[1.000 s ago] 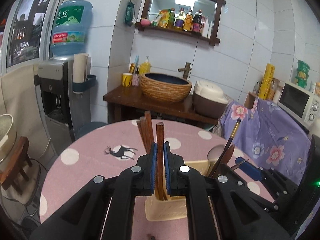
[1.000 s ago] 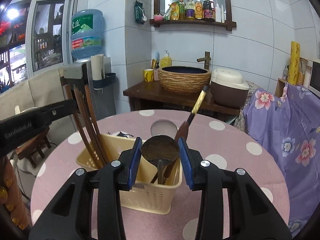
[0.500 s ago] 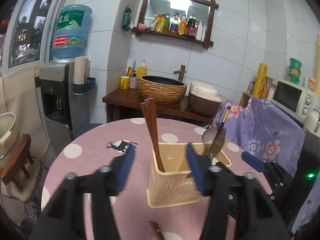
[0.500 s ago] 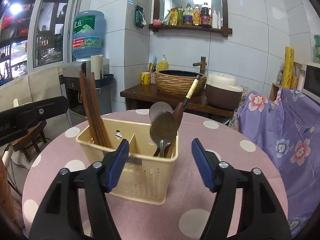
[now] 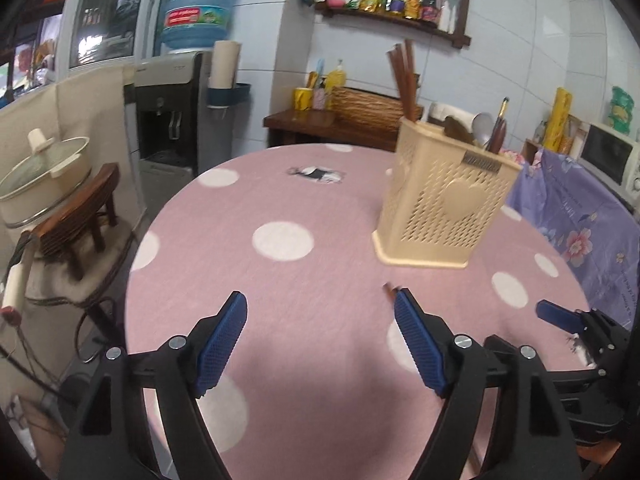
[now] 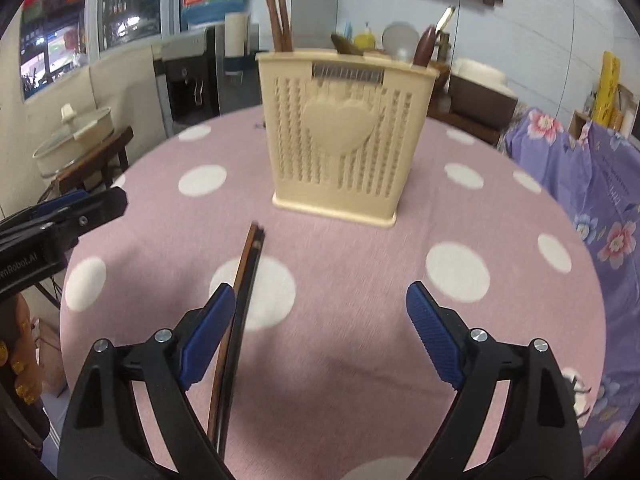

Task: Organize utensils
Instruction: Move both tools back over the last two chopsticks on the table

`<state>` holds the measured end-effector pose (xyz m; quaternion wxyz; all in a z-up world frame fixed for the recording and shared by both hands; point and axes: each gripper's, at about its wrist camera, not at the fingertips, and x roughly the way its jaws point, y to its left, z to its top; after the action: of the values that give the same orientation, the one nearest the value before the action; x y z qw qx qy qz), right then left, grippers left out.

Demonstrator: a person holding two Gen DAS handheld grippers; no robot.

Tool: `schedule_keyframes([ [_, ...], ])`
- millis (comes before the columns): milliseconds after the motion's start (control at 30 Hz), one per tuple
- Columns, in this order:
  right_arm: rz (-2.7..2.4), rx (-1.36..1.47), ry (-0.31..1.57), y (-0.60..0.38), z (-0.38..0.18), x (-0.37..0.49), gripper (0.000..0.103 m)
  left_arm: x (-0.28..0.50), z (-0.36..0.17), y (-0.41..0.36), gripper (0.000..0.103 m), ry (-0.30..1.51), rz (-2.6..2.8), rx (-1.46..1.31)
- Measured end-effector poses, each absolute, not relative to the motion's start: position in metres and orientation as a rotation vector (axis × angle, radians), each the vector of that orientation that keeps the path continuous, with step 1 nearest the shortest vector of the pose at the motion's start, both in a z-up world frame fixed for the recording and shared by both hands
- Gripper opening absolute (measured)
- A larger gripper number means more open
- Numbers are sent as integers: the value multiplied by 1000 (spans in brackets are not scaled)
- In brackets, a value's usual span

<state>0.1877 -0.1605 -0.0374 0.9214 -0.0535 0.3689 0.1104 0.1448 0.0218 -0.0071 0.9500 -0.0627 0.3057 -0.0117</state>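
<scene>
A beige perforated utensil holder [image 6: 344,136] stands upright on the pink dotted table [image 6: 500,216]; it also shows in the left wrist view [image 5: 444,200]. Brown chopsticks [image 6: 278,20] stand in its left compartment, spoons [image 6: 400,42] in its right. A loose pair of dark chopsticks [image 6: 240,300] lies on the table, passing just beside my right gripper's left finger. My right gripper [image 6: 320,334] is open and empty, low over the table in front of the holder. My left gripper [image 5: 320,340] is open and empty, left of the holder; one chopstick tip [image 5: 388,289] shows by its right finger.
A water dispenser [image 5: 172,96] stands behind the table on the left. A pot [image 5: 44,176] sits on a wooden stool [image 5: 80,216] beside the table. A purple floral cloth [image 6: 580,184] covers furniture on the right. A wooden sideboard with a woven basin [image 5: 372,104] stands behind.
Both grippers have opened wide and pulled back and down from the holder. The chopstick and the spoon they were at now stand in the holder. The loose chopsticks have come into view.
</scene>
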Motion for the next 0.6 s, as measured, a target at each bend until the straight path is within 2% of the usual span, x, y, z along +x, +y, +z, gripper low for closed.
schedule_keyframes([
  [267, 203, -103, 860, -156, -67, 182, 87, 129, -27, 35, 84, 660, 33, -92],
  [600, 180, -123, 872, -154, -68, 180, 87, 122, -35, 30, 87, 668, 18, -60],
])
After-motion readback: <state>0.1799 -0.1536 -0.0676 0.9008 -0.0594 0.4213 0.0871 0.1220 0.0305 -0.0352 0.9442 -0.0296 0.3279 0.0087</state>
